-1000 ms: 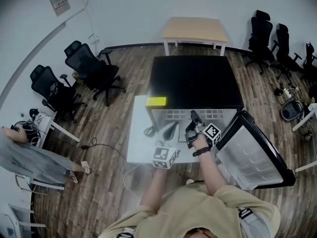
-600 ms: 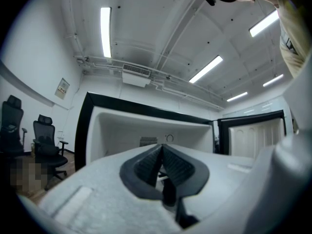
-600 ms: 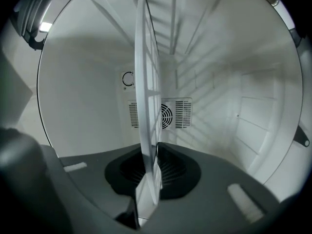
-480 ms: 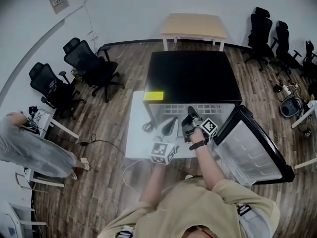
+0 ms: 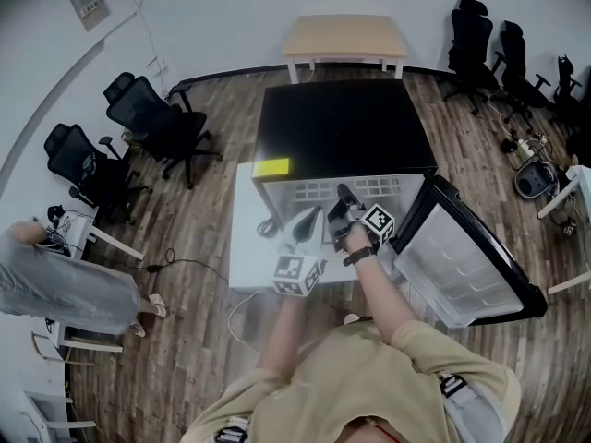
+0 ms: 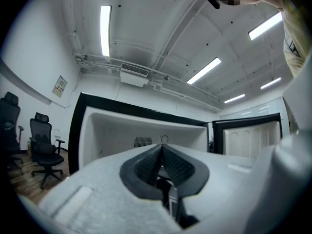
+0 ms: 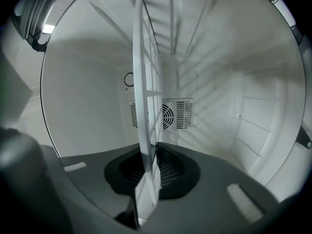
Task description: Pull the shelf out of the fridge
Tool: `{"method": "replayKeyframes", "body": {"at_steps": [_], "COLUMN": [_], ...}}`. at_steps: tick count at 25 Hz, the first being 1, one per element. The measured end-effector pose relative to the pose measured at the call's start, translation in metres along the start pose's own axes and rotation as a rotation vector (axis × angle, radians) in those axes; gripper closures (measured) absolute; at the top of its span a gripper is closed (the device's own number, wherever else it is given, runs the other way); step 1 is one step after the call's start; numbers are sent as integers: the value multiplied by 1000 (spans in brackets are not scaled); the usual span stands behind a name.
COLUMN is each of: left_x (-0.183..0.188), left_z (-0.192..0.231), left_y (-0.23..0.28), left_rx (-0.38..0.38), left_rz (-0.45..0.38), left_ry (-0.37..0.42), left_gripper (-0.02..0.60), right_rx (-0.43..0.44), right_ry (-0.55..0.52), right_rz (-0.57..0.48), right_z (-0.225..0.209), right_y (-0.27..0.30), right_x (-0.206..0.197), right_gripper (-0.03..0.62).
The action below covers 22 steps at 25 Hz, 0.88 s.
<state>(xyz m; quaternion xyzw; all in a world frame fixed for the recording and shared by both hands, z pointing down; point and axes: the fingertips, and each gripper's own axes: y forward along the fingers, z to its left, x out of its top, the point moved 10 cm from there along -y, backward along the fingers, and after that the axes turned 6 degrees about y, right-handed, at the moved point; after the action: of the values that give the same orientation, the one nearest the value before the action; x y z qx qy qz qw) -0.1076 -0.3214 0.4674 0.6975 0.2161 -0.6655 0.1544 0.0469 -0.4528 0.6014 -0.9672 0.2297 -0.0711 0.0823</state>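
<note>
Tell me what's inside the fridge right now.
The white grid shelf, on which the right hand-held gripper has just closed its jaws, and a fan grille on the back wall. The shelf covers part of the grille.

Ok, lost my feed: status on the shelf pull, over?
Right gripper just closed on the shelf edge, inside the fridge. Left gripper shut, empty, outside. Shelf not yet out. Door wide open, nothing blocking.

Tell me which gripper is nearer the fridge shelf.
Right. The right gripper, its jaws just closed, grips the shelf inside the fridge; the left gripper, shut and empty, sits outside the opening, clear of the shelf.
</note>
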Motion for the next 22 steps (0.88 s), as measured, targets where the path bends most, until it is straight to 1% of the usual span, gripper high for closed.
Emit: {"method": "replayKeyframes", "body": {"at_steps": [4, 10, 16, 22], "left_x": [2, 2, 1, 3], "left_z": [-2, -5, -10, -17], "left_y": [-5, -14, -21, -28], "left_rx": [-3, -11, -37, -76], "left_rz": [0, 5, 8, 5], "left_ry": [4, -2, -8, -14], "left_gripper": [581, 581, 581, 581], "right_rx": [-26, -19, -11, -12], "right_ry": [-14, -17, -7, -18], "right_rz": [-6, -12, -29, -38], "right_z": [3, 5, 5, 7], "right_y": [0, -12, -27, -44], "right_x": [-2, -8, -16, -26], "right_gripper": [559, 559, 559, 560]}}
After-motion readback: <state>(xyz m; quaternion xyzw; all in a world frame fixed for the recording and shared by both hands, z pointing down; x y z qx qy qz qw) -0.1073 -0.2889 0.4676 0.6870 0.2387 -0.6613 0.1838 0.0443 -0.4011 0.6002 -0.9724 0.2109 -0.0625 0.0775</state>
